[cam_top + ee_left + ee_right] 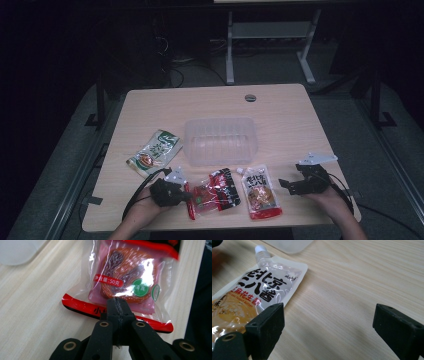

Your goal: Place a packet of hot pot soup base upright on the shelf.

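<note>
Clear red-trimmed snack pack (125, 282), near left of centre on the tabletop: red label strip reads "净含量:50克". Green round badge right of it carries two white characters, looks like "清真", blurred. Black character on its near red band, partly covered, looks like "小".

Spouted sauce pouch (254, 290), near right of centre: big black print "老北京", under it "二八酱". Small red line below looks like "芝麻花生酱", with tiny Latin script under that, too small to read.

Green-white packet (153, 152), left: print too small to read.

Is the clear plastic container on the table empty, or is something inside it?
Empty. The clear plastic container shows bare ribbed walls in the high view, and all three food pouches lie outside it on the wooden table.
</note>
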`<state>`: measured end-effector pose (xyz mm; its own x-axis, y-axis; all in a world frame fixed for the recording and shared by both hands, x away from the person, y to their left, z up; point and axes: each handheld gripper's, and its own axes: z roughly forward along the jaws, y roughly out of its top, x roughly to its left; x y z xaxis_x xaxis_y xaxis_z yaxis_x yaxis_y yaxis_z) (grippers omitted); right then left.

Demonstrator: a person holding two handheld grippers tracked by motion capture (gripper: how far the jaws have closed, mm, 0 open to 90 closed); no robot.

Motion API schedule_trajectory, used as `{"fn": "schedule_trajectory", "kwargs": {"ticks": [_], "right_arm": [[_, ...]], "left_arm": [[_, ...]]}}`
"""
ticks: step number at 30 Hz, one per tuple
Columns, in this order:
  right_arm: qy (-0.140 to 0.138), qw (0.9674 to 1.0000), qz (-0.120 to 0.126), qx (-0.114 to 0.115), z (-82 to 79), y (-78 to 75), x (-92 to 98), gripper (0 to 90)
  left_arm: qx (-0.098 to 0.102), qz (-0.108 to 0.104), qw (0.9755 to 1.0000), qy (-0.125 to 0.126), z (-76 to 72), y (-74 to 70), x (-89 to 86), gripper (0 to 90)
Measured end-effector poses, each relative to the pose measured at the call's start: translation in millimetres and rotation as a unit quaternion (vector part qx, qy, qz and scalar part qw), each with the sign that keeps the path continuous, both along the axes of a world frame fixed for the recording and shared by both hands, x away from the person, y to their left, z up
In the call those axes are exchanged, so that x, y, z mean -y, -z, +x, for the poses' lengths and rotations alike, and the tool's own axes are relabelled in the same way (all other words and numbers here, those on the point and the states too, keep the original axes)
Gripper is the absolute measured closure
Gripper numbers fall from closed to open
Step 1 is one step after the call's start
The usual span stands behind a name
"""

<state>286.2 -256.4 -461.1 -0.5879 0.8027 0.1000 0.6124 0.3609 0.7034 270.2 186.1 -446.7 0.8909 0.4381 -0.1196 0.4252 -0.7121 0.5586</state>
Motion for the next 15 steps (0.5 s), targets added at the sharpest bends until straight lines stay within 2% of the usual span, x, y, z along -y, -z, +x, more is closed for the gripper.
{"fn": "schedule_trajectory", "kwargs": {"ticks": [3, 7, 11, 14, 15], "right_arm": [[-0.003, 1.0, 0.002, -0.002, -0.8, -1.0, -0.5, 10.0], [-0.012, 0.9998, 0.009, -0.013, -2.2, -2.4, -2.5, 10.0], [-0.021, 0.9992, 0.021, -0.027, -3.7, -5.5, -6.6, 10.0], [-0.039, 0.9979, 0.037, -0.038, -5.5, -12.2, -11.9, 10.1], [-0.043, 0.9974, 0.041, -0.041, -6.5, -14.8, -14.8, 12.0]], "left_arm": [[-0.005, -0.007, 0.9999, -0.009, -0.2, 1.4, 0.6, 89.7], [-0.003, 0.015, 0.9999, -0.001, 1.9, 2.9, -0.9, 89.7], [-0.008, 0.014, 0.9999, -0.001, 2.8, 3.0, -0.9, 89.8], [-0.006, 0.015, 0.9999, 0.0, 3.1, 3.1, -0.7, 89.8], [-0.008, 0.005, 0.9999, -0.01, 2.0, 4.0, 0.6, 89.8]]}}
